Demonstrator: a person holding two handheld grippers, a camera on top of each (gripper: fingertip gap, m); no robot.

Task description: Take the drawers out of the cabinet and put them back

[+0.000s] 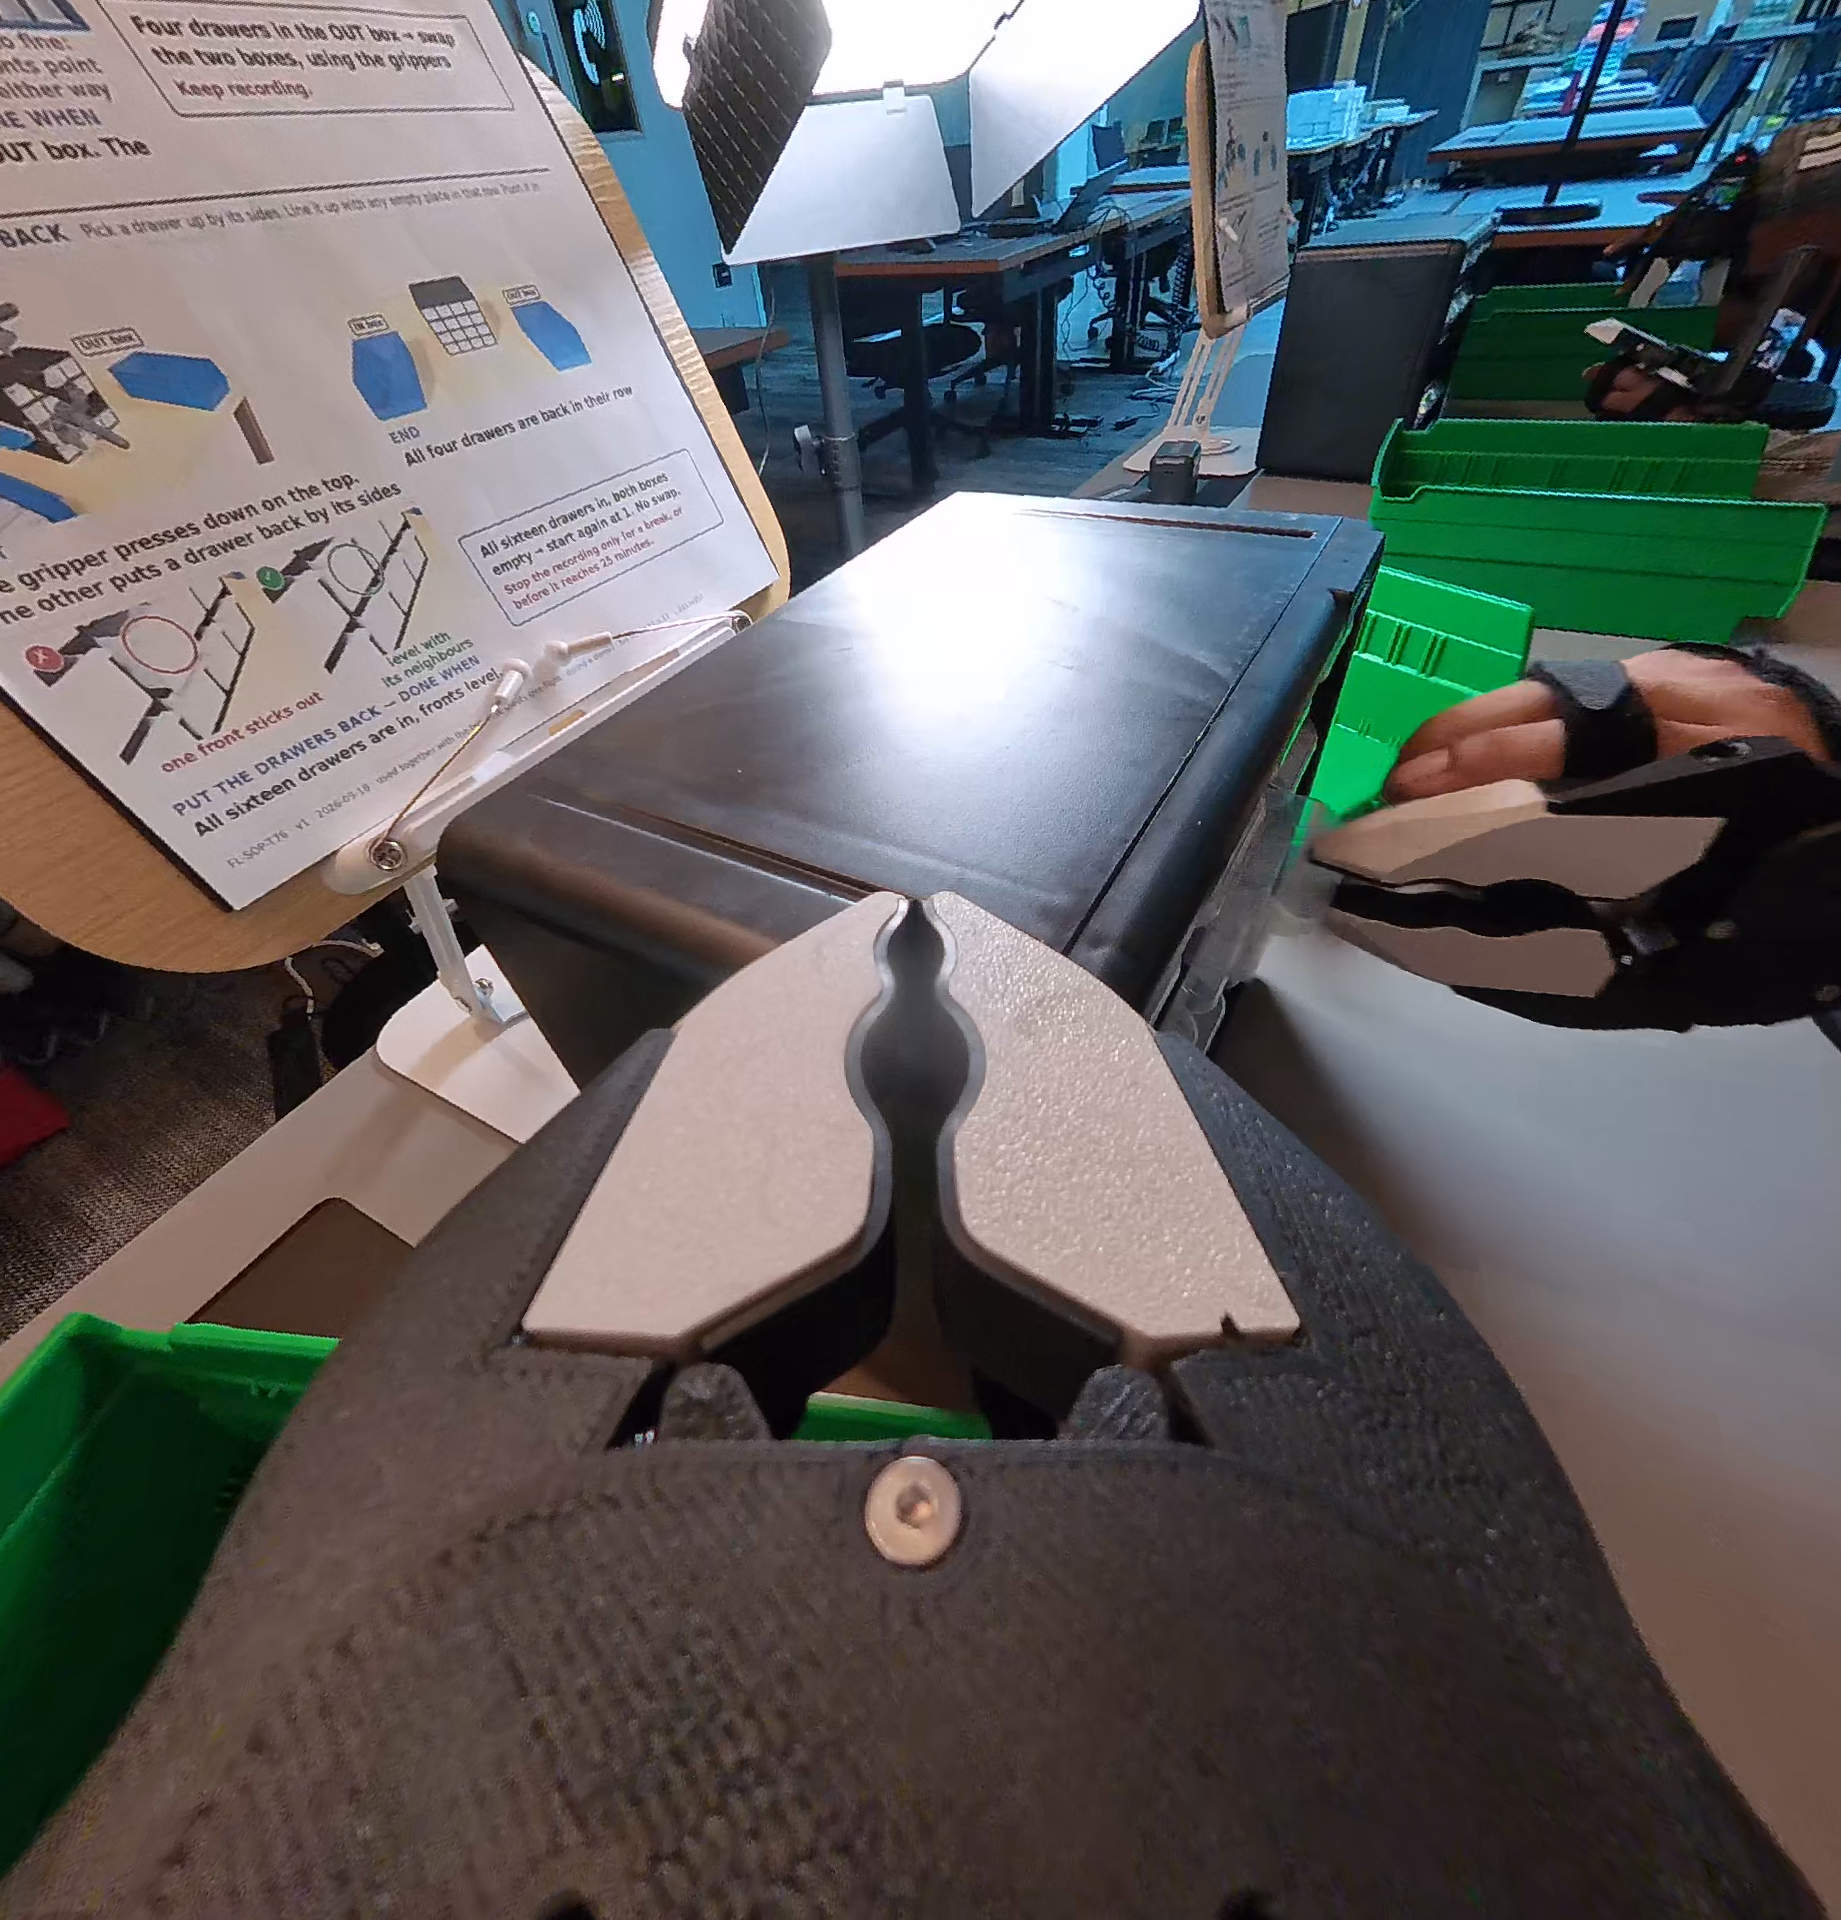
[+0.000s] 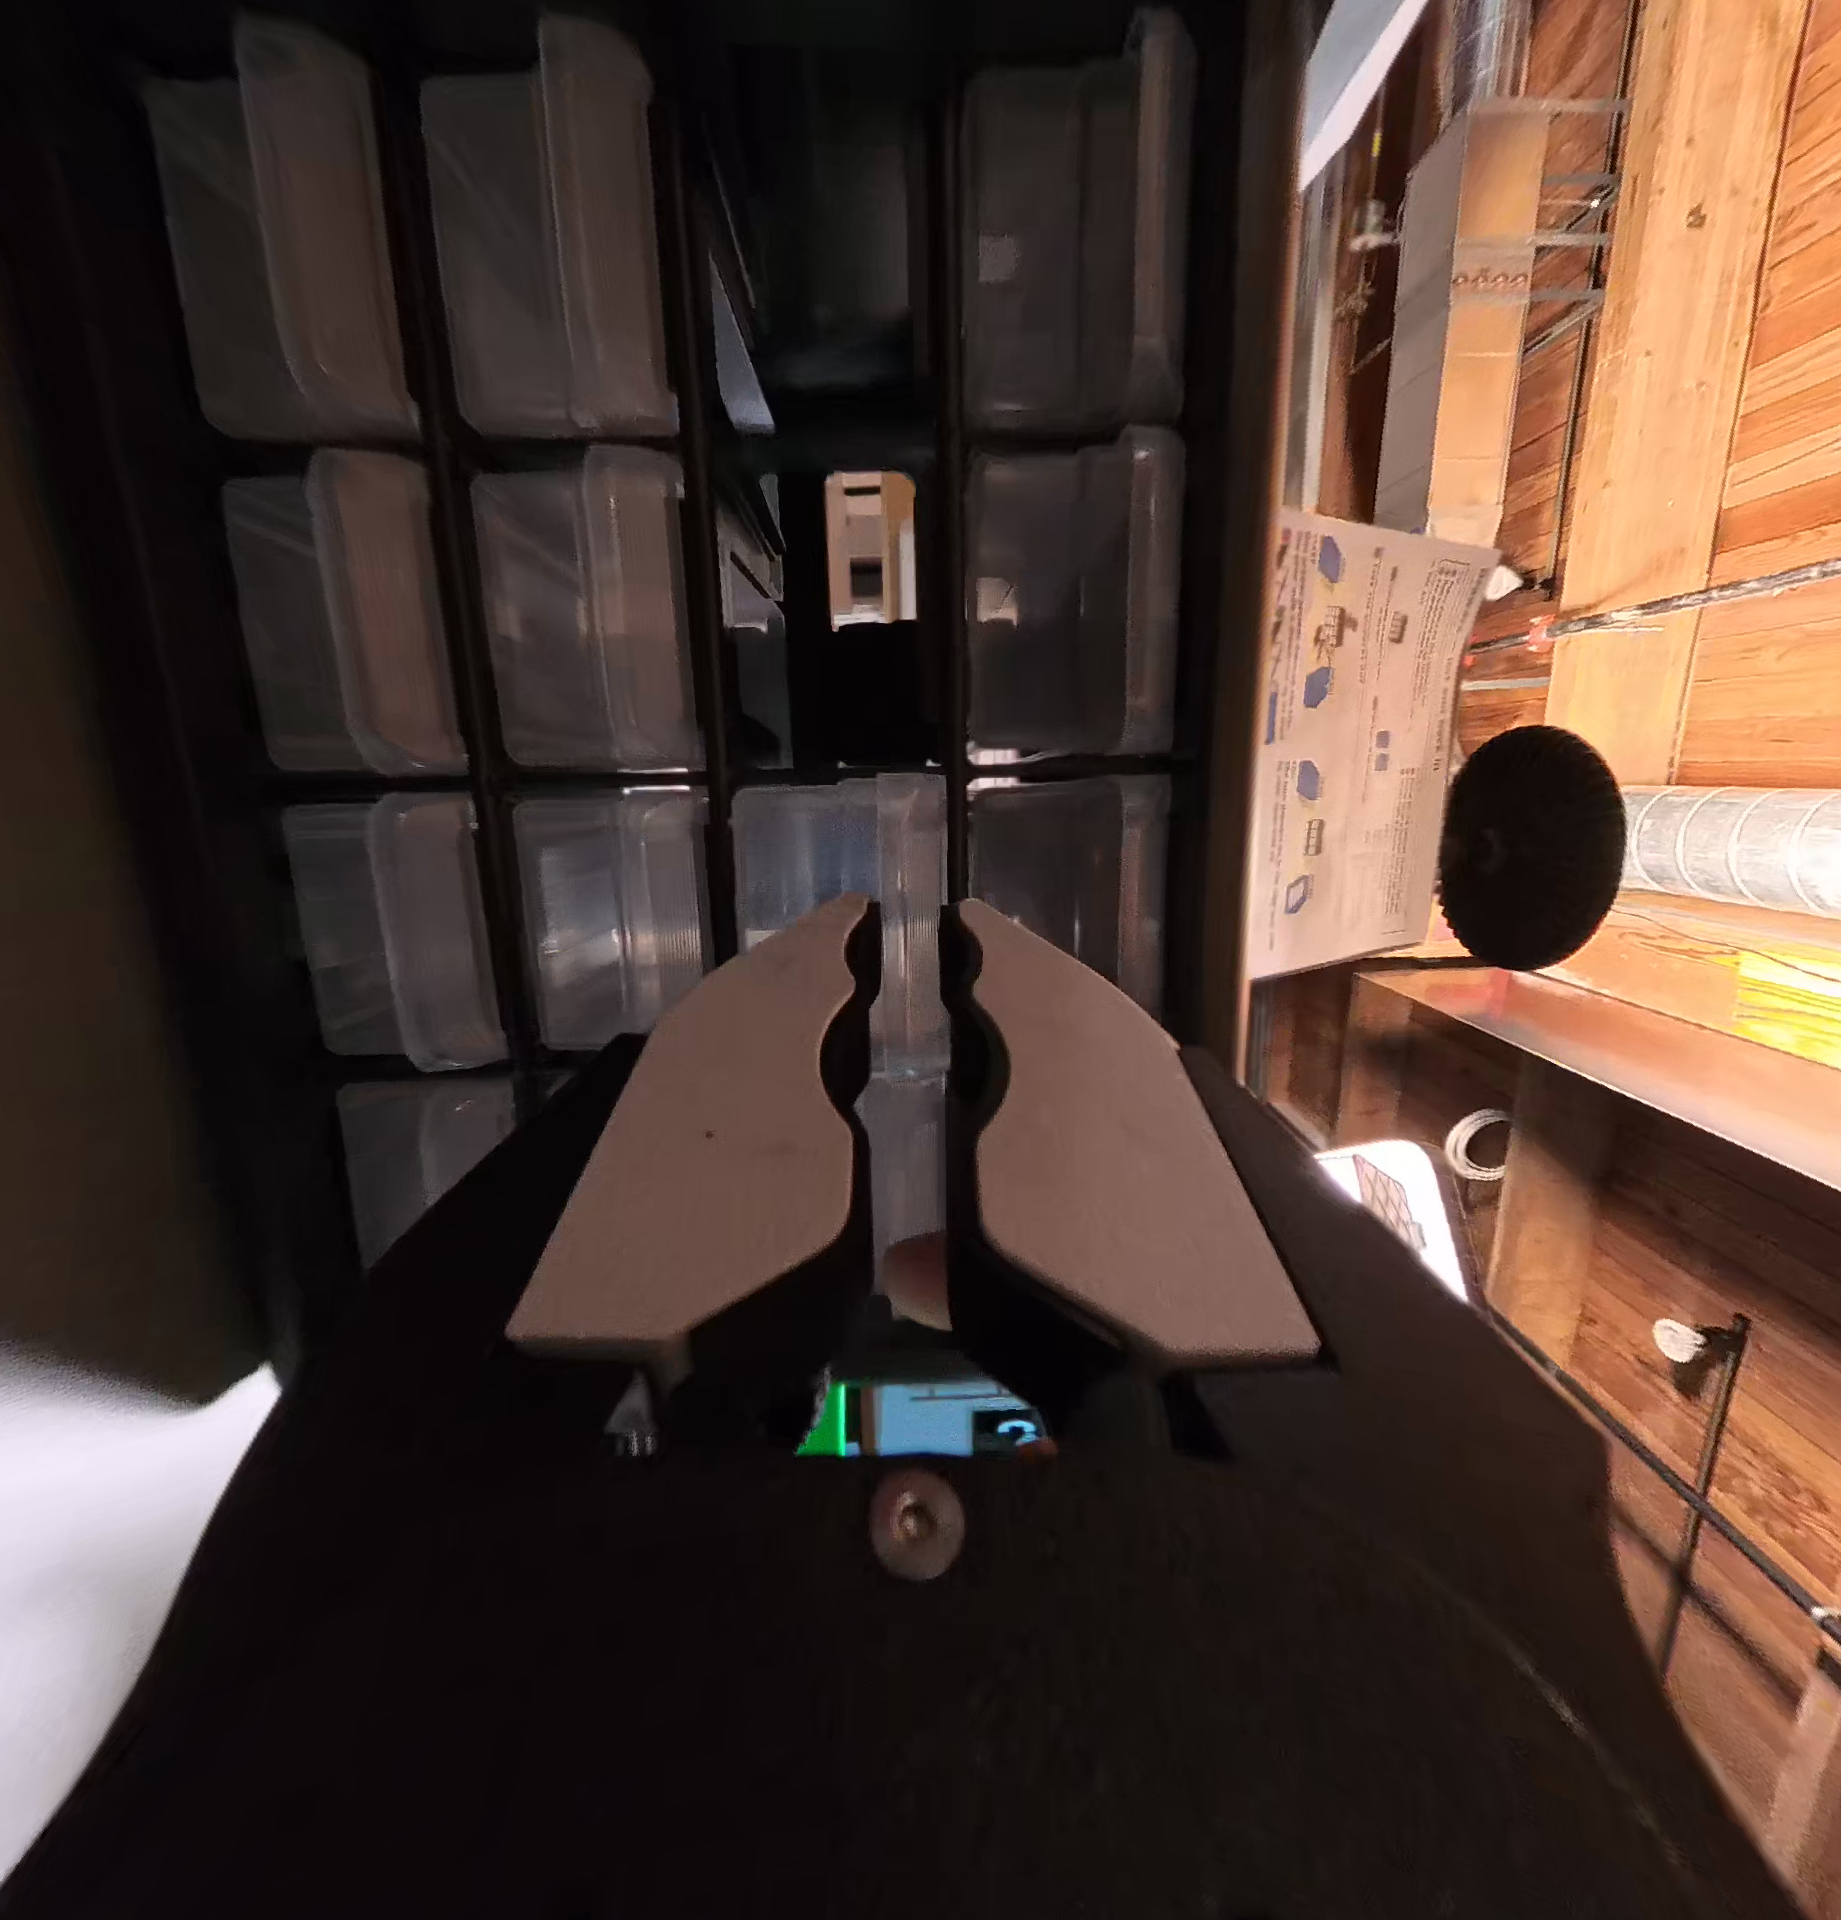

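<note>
Two grey fingers of the left gripper (image 1: 914, 914) lie pressed together at the tips, holding nothing, resting at the near edge of the black cabinet (image 1: 978, 707) top. That cabinet stands on the pale bench (image 1: 1518, 1195). One instruction sheet (image 1: 303, 416) on a wooden board leans at the left, and one green bin (image 1: 95, 1507) sits at the lower left (more green bins (image 1: 1581, 520) are stacked at the far right, at least three). At the right edge the right gripper (image 1: 1321, 883) reaches the cabinet front, a gloved hand (image 1: 1581, 727) behind it.

From the right wrist view, rolled on its side, the cabinet front (image 2: 687, 623) shows a grid of clear drawers. I count eleven seated ones in sight, and two open slots (image 2: 854, 499) in the third column. The right gripper (image 2: 911, 920) has its fingers (image 2: 750, 1122) clamped on the handle of one clear drawer (image 2: 822, 873) just below those slots; whether it sits fully home I cannot tell.
</note>
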